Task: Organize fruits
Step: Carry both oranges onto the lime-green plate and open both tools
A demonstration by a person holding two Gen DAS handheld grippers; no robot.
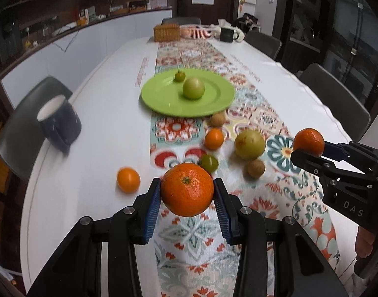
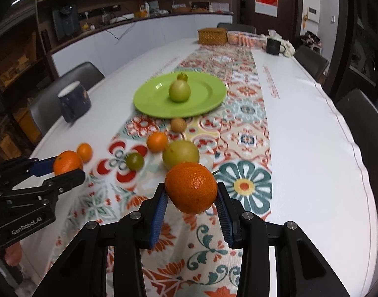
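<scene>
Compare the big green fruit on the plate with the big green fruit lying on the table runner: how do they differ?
The green fruit on the plate rests on the green plate, beside a small green fruit; the green fruit on the runner lies on patterned cloth among oranges and brown fruits. The plate one looks evenly green; the runner one is yellower with brownish marks. Both are round, similar in size, and no hand-held gripper holds either.

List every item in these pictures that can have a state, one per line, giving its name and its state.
Left hand-held gripper: shut on a large mandarin, lifted.
Right hand-held gripper: shut on a second mandarin, lifted.
Green plate: flat on the table runner, holding two green fruits.
Dark mug: upright near the table edge.
Loose fruits on the runner: resting, not on the plate.
</scene>
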